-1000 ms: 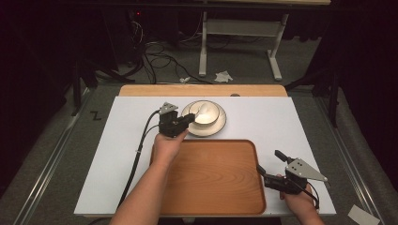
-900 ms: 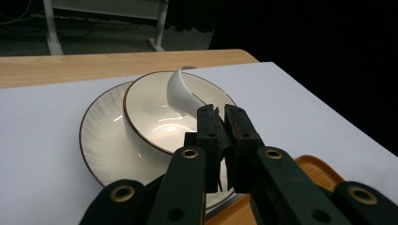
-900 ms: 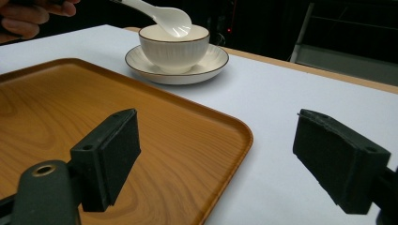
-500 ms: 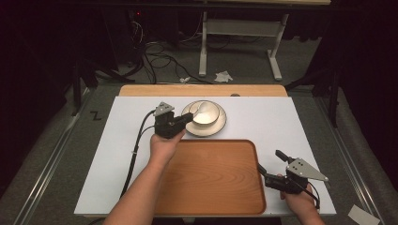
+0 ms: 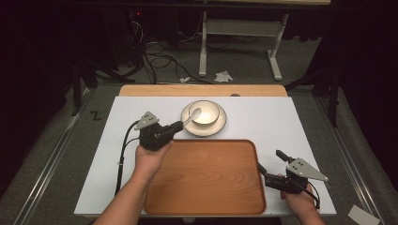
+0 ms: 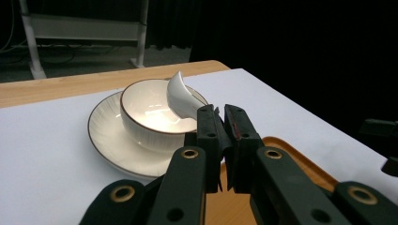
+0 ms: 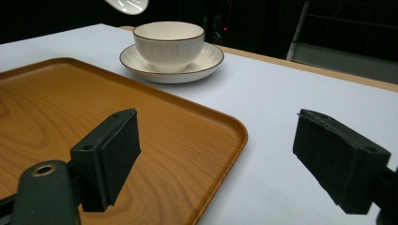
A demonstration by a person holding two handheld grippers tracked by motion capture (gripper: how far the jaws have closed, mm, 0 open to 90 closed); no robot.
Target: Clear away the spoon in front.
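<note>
A white ceramic spoon (image 5: 193, 115) hangs tilted over the left rim of a white bowl (image 5: 205, 112) that stands on a matching saucer (image 5: 204, 128). My left gripper (image 5: 180, 125) is shut on the spoon's handle, left of the bowl. In the left gripper view the spoon (image 6: 180, 97) rises from my shut gripper (image 6: 223, 123) in front of the bowl (image 6: 143, 108) and saucer (image 6: 107, 136). My right gripper (image 5: 271, 162) stands open at the tray's right edge, holding nothing. The right gripper view has the gripper (image 7: 225, 154) wide open, the bowl (image 7: 169, 44) far off and the spoon (image 7: 126, 4) at the top.
A wooden tray (image 5: 206, 177) lies empty on the white table top (image 5: 281, 117), just in front of the saucer. A wooden strip (image 5: 202, 90) runs along the table's far edge. Cables and a stand's legs (image 5: 237, 51) are on the floor beyond.
My left gripper has drawn back to the left and a little toward the person, carrying the spoon to the bowl's left rim. The right gripper has stayed put.
</note>
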